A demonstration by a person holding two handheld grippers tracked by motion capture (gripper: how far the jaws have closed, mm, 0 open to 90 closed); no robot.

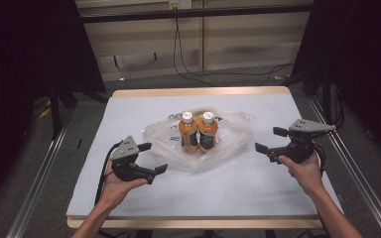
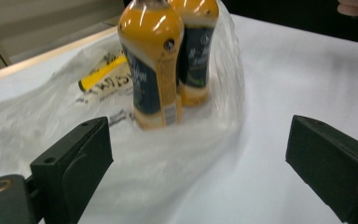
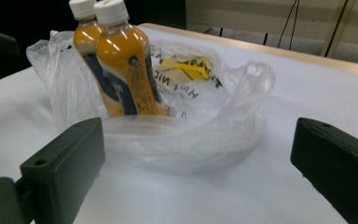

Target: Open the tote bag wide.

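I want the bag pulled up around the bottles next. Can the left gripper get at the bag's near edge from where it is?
Probably yes. The left gripper is open and faces the plastic bag, with bare table between them. The two bottles stand farther in.

Light falls from above onto the white table (image 1: 258,193), which reads bright against dim, near-black surroundings at both sides of the high view. Shadows under the hands are soft and faint. Small glare spots sit on the orange bottles (image 2: 151,60) and the plastic bag (image 3: 242,121). In both gripper views the black tongs at the bottom edge look soft, and the bag's near folds are smeared by blur.
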